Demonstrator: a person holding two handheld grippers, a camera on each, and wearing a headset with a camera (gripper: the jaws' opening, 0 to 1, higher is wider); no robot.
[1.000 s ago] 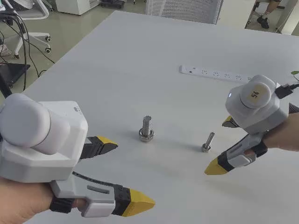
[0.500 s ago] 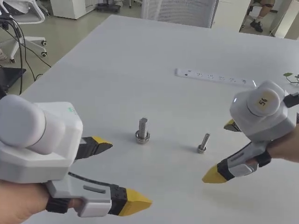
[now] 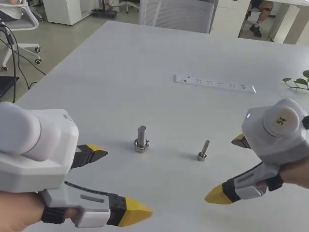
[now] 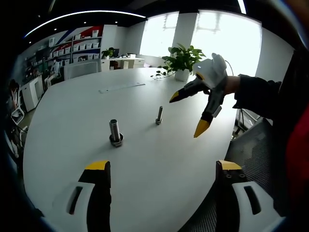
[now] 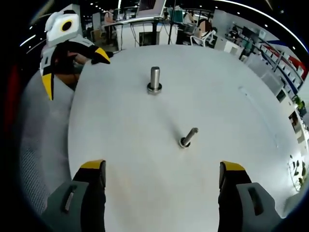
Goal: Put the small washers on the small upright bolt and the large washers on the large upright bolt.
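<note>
While we hold the left gripper (image 3: 117, 183) and the right gripper (image 3: 227, 169) spread wide and empty over the white table (image 3: 145, 72), the large bolt (image 3: 141, 137) stands between them, nearer the left one. The small bolt (image 3: 203, 150) stands near the right gripper's tips. Large washers (image 3: 141, 147) ring the one foot and small washers (image 3: 201, 157) the other, though we cannot count them. We judge the sorting at its close; the next move calls for checking both stacks.
</note>
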